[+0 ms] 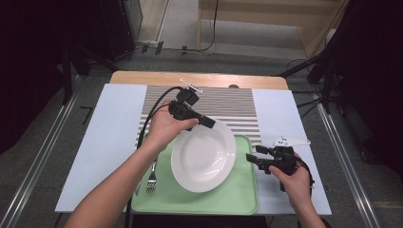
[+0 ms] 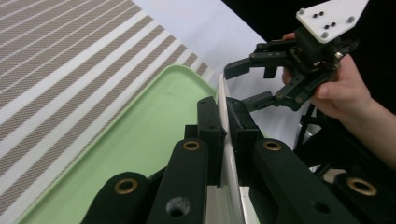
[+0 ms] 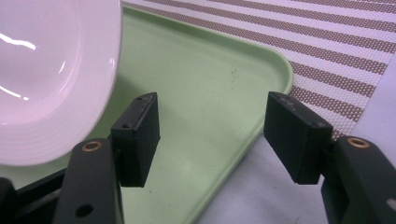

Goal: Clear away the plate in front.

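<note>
A white deep plate (image 1: 204, 154) is held tilted over the green tray (image 1: 237, 199), with its far rim raised. My left gripper (image 1: 209, 123) is shut on that far rim; in the left gripper view the plate's edge (image 2: 229, 163) stands between the two pads of the left gripper (image 2: 222, 106). My right gripper (image 1: 252, 159) waits open just right of the plate, at the tray's right edge. From the right gripper view, the right gripper (image 3: 212, 126) has nothing between its jaws, and the plate (image 3: 46, 70) is at the upper left over the tray (image 3: 201, 84).
A fork (image 1: 152, 178) lies on the tray's left side beside the plate. A brown-striped placemat (image 1: 214, 99) lies behind the tray on a white table cover (image 1: 114, 128). The table's wooden far edge (image 1: 199, 78) runs behind the mat.
</note>
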Demonstrator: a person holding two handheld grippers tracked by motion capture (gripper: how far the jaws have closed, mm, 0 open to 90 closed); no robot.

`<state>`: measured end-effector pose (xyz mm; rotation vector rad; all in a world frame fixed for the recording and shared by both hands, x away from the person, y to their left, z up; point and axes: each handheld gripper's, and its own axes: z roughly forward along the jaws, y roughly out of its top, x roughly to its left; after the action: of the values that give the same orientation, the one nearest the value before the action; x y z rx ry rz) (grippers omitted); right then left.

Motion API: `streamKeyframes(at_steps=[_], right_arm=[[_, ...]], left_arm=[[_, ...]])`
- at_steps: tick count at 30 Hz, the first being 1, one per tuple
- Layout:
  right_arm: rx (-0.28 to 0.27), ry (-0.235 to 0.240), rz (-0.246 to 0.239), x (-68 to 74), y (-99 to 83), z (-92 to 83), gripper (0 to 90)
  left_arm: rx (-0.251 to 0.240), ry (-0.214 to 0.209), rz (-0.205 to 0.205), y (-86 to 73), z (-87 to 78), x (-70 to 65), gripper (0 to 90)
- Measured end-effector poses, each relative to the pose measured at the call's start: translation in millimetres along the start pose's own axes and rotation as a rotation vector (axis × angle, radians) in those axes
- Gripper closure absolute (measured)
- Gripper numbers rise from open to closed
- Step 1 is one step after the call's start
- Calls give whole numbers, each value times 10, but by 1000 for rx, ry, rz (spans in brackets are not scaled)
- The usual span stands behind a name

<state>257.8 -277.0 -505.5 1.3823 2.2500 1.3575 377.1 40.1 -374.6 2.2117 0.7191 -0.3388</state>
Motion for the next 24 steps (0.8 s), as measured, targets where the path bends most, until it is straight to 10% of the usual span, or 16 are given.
streamKeyframes(at_steps=[24], right_arm=[[3, -3, -17, 27, 1, 15, 353]], left_arm=[[-18, 4, -38, -261, 147, 215, 857]])
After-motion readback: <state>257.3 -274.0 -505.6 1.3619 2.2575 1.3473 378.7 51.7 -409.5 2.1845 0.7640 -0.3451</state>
